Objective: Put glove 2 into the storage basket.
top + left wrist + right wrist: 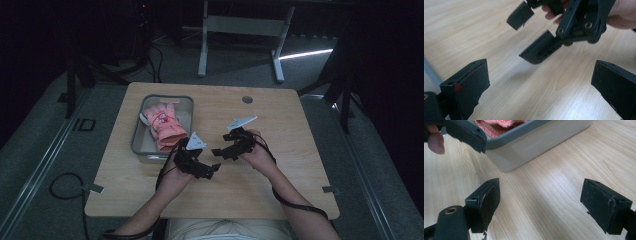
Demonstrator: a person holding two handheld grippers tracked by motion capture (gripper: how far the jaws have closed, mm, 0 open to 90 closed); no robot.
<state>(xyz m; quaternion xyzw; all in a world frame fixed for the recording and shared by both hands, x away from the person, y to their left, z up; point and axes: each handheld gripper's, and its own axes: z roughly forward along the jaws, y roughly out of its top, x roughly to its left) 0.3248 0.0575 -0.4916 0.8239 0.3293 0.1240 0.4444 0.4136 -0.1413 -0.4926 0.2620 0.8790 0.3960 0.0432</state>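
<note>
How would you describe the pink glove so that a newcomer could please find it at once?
Start at the light wooden table and look to its far left part, where a grey rectangular plastic bin stands. The pink knitted glove lies inside, cuff draped over the bin's near rim. It is the one soft, coloured thing among black grippers.

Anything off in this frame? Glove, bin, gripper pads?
Pink glove lies in the grey bin, its cuff draped over the near rim. Right gripper pad looks chipped; left gripper pad has a frayed edge.
</note>
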